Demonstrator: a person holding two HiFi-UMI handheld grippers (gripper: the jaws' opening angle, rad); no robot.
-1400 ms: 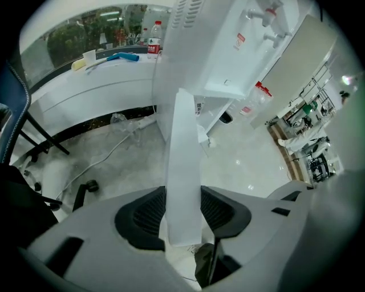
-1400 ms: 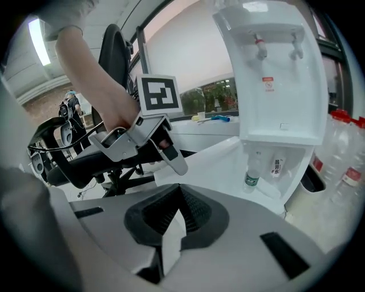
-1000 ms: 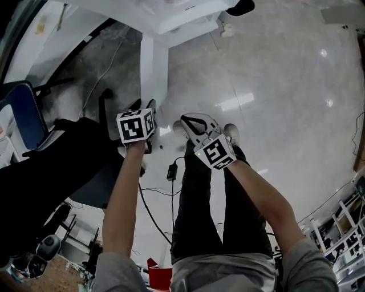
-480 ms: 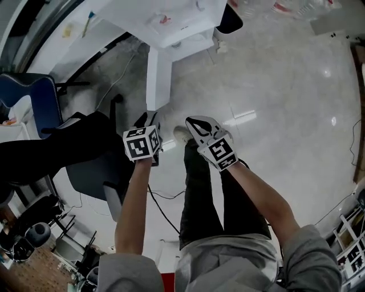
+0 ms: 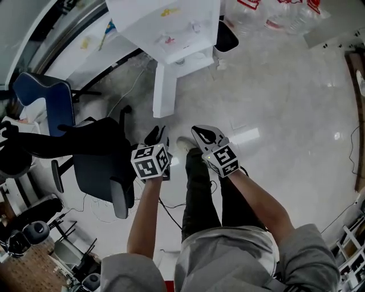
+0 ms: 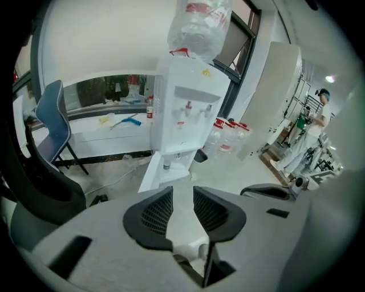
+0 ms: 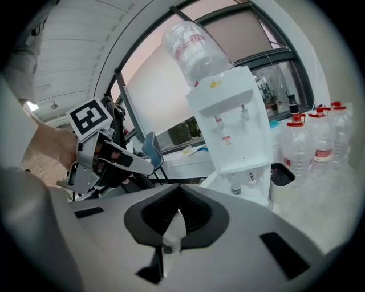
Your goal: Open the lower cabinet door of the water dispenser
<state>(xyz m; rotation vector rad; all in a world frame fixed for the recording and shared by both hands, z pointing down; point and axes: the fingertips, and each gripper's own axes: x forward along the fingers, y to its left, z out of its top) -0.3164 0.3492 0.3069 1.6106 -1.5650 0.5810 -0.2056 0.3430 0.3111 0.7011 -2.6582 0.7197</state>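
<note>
glossy floor point(image 5: 285, 114), water dispenser point(image 6: 185, 108), lower cabinet door point(image 6: 149, 174) open, small bottle point(image 6: 166, 166) inside

Bare floor point(image 5: 285, 102) ahead to water dispenser point(image 5: 171, 23), black chair point(image 5: 100, 171) crowding left (bottles point(image 5: 274, 14) at right)

We see a glossy, polished floor point(image 5: 285, 102) throwing back bright glints. The water dispenser point(image 6: 185, 108) looks like smooth white plastic, its bottle point(image 6: 199, 23) clear and crinkled. The left gripper point(image 6: 182, 197) has a matt grey shell and black, finely ribbed pads point(image 6: 157, 212).
</note>
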